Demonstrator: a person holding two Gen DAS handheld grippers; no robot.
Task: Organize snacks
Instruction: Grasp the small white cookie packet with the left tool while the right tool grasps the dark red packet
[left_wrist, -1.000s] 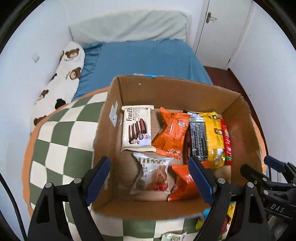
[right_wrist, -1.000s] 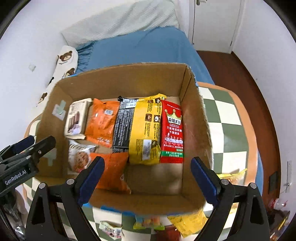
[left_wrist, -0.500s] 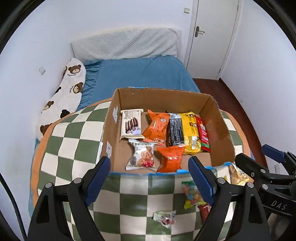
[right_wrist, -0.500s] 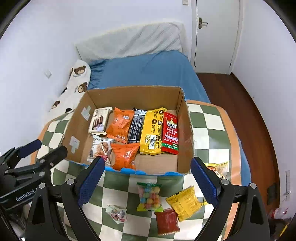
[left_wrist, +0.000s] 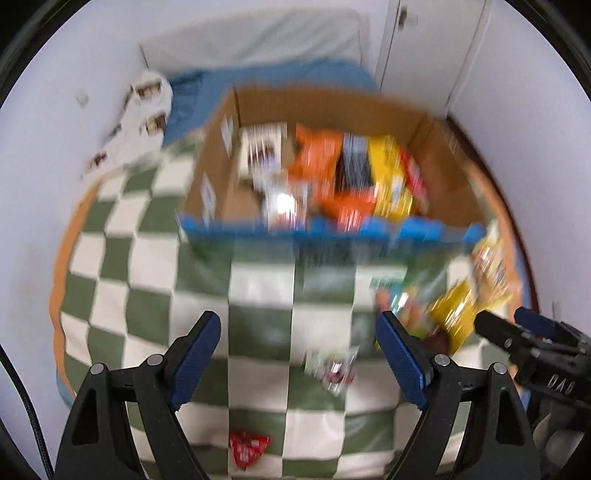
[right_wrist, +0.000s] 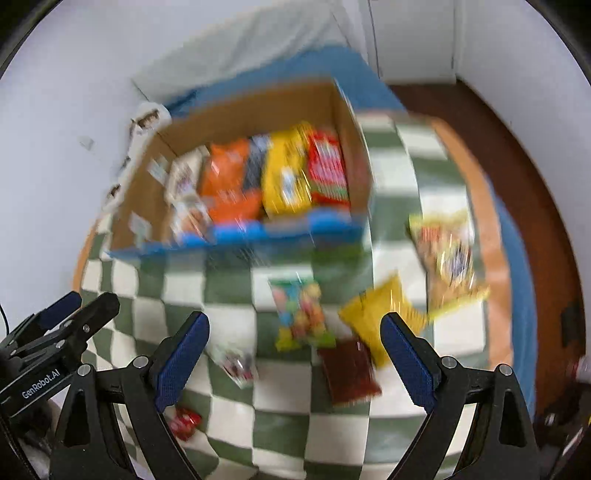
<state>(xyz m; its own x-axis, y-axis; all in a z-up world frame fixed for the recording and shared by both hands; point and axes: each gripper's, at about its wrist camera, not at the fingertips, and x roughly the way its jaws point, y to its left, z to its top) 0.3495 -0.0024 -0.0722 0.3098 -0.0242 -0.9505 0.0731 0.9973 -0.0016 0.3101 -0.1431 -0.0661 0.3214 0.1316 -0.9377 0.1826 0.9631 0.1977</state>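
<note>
- Hovering over the checkered blanket (right_wrist: 229, 413), the left gripper (left_wrist: 299, 354) and right gripper (right_wrist: 295, 350) both gaped wide, holding nothing.
- Packets filled the cardboard box (right_wrist: 343, 122).
- Beside it lay a candy bag (right_wrist: 301, 314), a yellow packet (right_wrist: 376, 314) and a dark red packet (right_wrist: 349, 371).

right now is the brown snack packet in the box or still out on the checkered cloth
Out. The brown snack packet lies flat on the checkered cloth, in front of the cardboard box, beside a yellow packet.

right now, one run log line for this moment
left claw: open, empty | right claw: open, empty | brown cardboard box: part-filled | loose packets on checkered cloth
</note>
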